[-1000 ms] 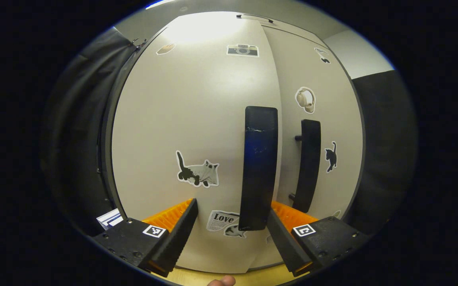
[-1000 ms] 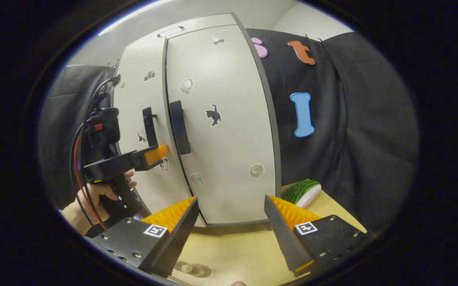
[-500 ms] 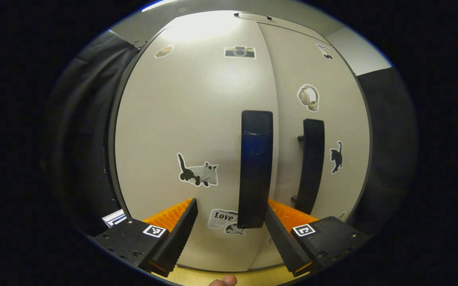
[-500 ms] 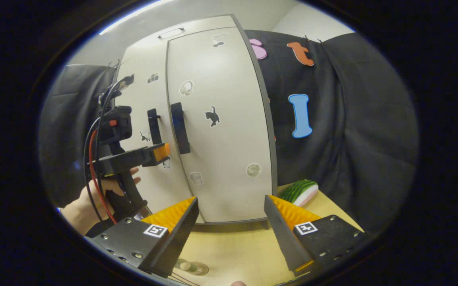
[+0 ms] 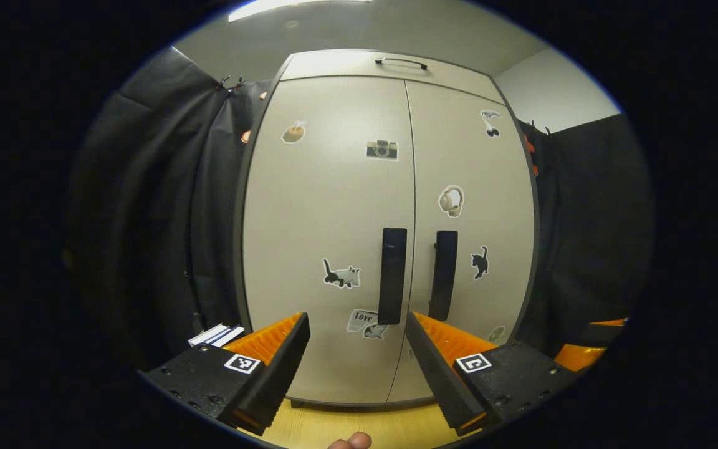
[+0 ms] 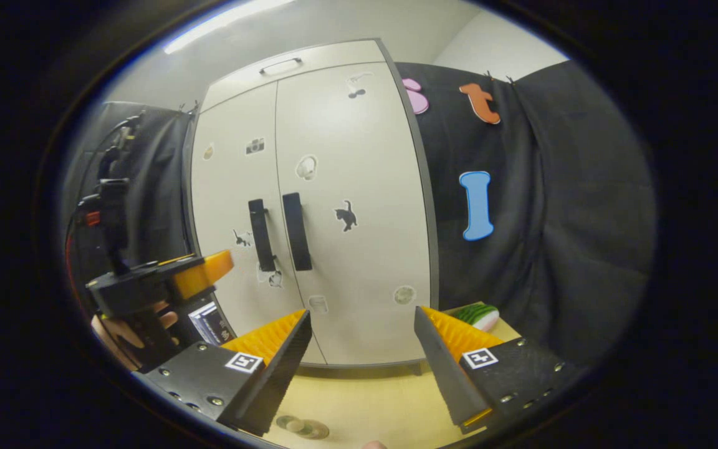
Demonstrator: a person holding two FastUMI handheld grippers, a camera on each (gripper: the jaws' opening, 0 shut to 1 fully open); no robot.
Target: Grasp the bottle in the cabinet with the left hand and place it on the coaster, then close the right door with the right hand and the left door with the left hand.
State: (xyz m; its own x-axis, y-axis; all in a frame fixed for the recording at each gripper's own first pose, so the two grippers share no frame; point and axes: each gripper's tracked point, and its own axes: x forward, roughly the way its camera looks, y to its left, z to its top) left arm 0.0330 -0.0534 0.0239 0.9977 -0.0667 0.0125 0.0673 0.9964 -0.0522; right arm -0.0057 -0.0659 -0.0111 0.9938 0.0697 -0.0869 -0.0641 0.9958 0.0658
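Both cabinet doors, left door (image 5: 328, 237) and right door (image 5: 471, 237), sit flush and closed. Left tool (image 5: 354, 362) and right tool (image 6: 359, 362) are spread open, holding nothing. The bottle's position cannot be confirmed. The task appears essentially complete.

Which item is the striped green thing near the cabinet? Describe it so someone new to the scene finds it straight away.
Start at the pale two-door cabinet standing on the wooden table. Go to its right side, where the black cloth wall meets the tabletop: the watermelon-slice toy lies there. Its dark and light green stripes with a pale edge set it apart from everything else nearby.
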